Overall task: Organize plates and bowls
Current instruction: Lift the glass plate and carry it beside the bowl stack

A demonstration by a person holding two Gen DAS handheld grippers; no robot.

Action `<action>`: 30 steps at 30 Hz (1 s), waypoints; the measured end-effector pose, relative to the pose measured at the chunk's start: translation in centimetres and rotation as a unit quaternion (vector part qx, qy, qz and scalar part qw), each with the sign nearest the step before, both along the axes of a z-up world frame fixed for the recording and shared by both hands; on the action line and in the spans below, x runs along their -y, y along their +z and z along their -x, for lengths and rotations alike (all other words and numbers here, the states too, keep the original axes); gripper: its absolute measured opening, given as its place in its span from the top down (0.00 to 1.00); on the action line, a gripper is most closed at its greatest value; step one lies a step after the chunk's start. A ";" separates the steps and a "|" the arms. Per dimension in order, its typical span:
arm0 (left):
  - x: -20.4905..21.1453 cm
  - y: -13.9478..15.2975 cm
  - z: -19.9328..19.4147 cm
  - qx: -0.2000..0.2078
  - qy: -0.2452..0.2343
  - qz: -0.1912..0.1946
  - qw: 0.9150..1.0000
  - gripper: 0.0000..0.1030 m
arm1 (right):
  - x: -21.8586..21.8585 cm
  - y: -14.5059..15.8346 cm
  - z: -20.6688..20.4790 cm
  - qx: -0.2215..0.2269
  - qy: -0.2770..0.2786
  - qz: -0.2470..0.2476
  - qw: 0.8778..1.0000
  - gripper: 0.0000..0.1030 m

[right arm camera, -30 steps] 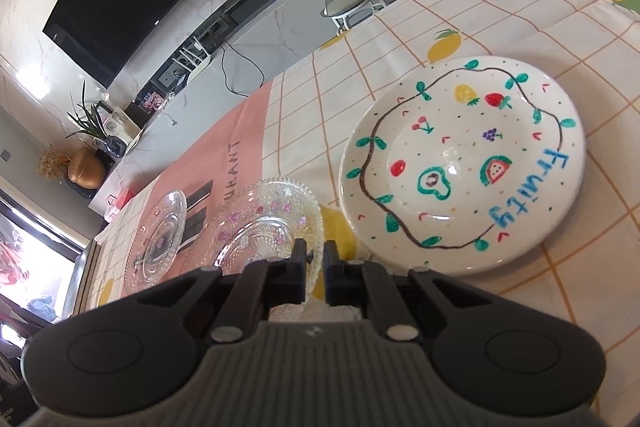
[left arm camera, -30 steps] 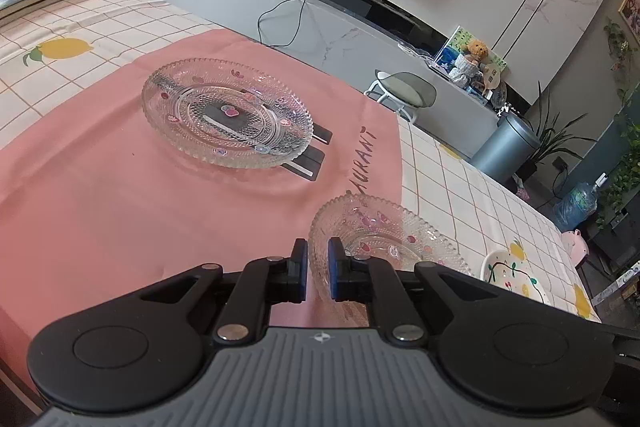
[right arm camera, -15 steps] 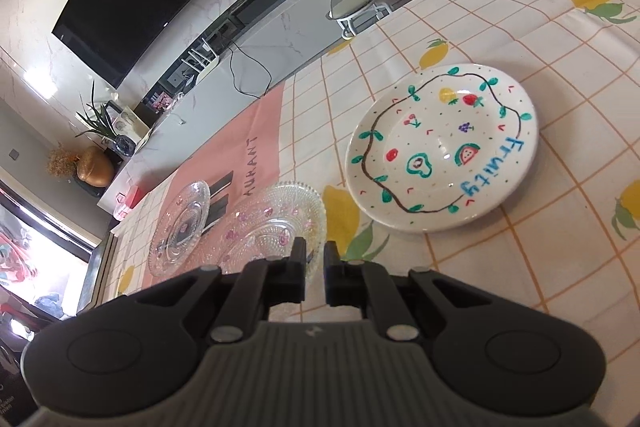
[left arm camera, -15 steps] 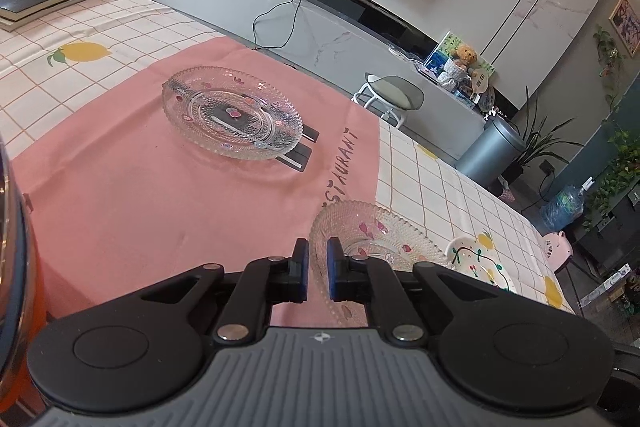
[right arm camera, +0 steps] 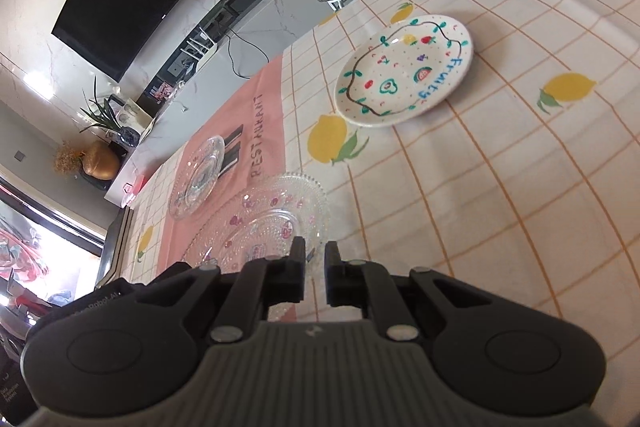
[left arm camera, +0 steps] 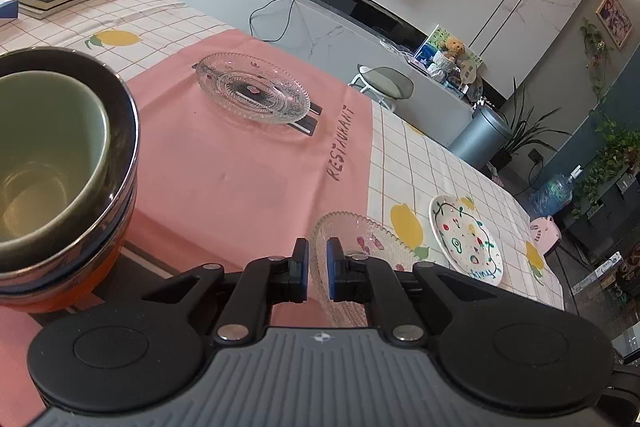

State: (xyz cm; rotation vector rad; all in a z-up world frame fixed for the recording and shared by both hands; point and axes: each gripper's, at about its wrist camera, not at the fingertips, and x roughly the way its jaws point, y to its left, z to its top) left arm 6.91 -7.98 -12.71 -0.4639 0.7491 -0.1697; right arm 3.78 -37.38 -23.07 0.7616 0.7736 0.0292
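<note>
Left view: my left tool is clenched on the rim of a glass plate at the edge of the pink cloth. Stacked bowls stand at the left, another glass dish farther off.

Right view: my right tool grips the same glass plate. The painted plate lies apart on the counter.
</note>
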 end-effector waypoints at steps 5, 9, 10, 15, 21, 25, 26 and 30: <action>-0.5 -0.3 1.5 -0.009 -0.005 0.002 1.000 0.91 | -0.3 0.0 1.8 -0.020 -0.004 -0.001 1.000 0.93; -1.0 -0.7 2.3 -0.019 -0.007 0.006 1.000 0.91 | -1.1 0.2 2.9 -0.030 0.000 0.012 0.999 0.93; -1.1 -0.8 2.5 -0.021 -0.007 0.006 1.000 0.91 | -1.2 0.1 3.0 -0.034 0.000 0.012 0.999 0.93; -1.6 -1.6 2.9 -0.029 -0.015 0.011 0.999 0.91 | -1.3 -0.5 3.6 -0.053 -0.002 0.006 0.999 0.93; -2.1 -2.5 2.8 -0.035 -0.022 0.014 0.999 0.91 | -1.9 -0.5 3.6 -0.058 0.005 0.029 0.998 0.93; -2.2 -3.2 2.6 -0.045 -0.027 0.016 0.998 0.91 | -2.3 -0.6 3.2 -0.058 0.009 0.045 0.997 0.93; -2.2 -3.3 2.5 -0.047 -0.029 0.014 0.998 0.91 | -2.3 -0.7 3.2 -0.059 0.009 0.046 0.997 0.93; -1.9 -3.4 2.8 -0.047 -0.038 0.001 0.998 0.91 | -2.3 -0.9 3.0 -0.068 0.009 0.051 0.996 0.94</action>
